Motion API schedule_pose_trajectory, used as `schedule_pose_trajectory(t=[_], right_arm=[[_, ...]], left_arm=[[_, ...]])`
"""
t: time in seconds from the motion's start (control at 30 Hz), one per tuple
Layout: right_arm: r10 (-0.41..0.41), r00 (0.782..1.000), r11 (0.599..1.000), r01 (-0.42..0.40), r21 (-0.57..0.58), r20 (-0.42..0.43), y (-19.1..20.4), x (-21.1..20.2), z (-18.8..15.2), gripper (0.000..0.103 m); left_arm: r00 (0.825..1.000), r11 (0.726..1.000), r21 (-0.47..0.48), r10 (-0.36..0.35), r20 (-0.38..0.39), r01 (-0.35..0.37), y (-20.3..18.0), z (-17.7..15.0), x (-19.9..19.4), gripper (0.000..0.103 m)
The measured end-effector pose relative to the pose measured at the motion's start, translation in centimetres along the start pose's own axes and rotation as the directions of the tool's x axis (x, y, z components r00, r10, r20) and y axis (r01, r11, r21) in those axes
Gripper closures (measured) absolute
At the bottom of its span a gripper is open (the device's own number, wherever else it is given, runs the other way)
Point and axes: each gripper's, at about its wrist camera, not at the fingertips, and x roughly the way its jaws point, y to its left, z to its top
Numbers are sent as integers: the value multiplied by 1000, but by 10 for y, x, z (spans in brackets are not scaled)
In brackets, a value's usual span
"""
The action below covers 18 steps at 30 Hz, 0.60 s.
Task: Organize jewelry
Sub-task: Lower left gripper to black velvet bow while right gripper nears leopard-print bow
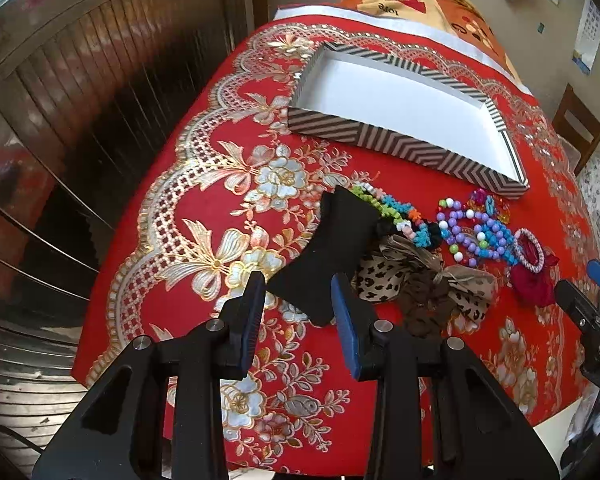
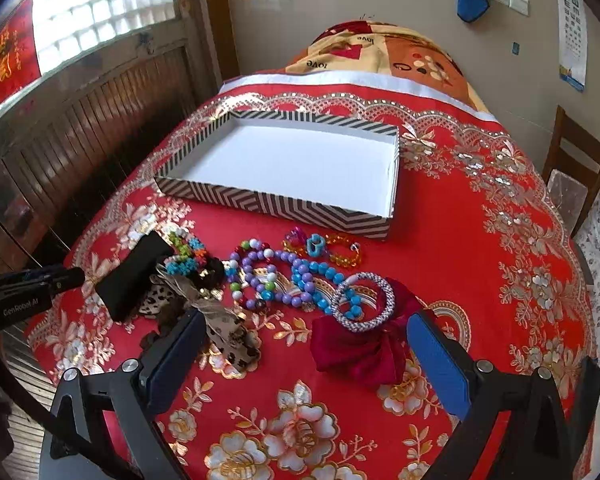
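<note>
**Still at the first pick: nothing is in the box yet**

Clearly, the jewelry is all lying loose on the red tablecloth (image 2: 440,216), in a heap just in front of the striped box (image 2: 276,204), whose white floor is bare. From left to right the heap is made up of a black stand (image 1: 332,248), a bright star-bead bracelet (image 1: 396,216), leopard-print bows (image 1: 384,280), purple and blue bead strings (image 2: 284,276), a white woven bangle (image 2: 364,304) and a dark red bow (image 2: 360,344).

The left gripper (image 1: 298,300) is held half open over the near end of the black stand, which sits between the jaws but is not seen to be pressed. The right gripper (image 2: 308,344) is spread wide around the dark red bow, without contact.

The step in hand is judged to be the approach to a first item. Next, the jaws would have to be lowered and closed, and the piece carried up into the box.
</note>
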Motion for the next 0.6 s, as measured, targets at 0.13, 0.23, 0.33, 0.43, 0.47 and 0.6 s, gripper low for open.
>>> schedule_pose_trajectory(t=[0.13,0.23,0.33,0.43,0.47,0.6], right_arm=[[34,999,999,-34,10,-8,1,-2,-1,3],[51,999,999,-51,-1,-6,6,-2,-3,3],[59,998,998,-59,-13,-9,13,-1,-4,4],[78,997,997,-79,-19,-16,20,0,-5,5],[84,996,996,-85,-24,-19,23,1,-6,6],[104,994,994,-106,-40,-35,35,5,-8,6]], left_arm=[[1000,1000,0,0,1,0,-1,0,1,69],[1000,1000,3,4,3,-4,-1,1,3,67],[1000,1000,3,3,2,-3,1,2,4,66],[1000,1000,2,0,3,0,3,4,4,65],[1000,1000,2,0,3,0,4,4,4,65],[1000,1000,4,-2,-1,2,5,5,5,65]])
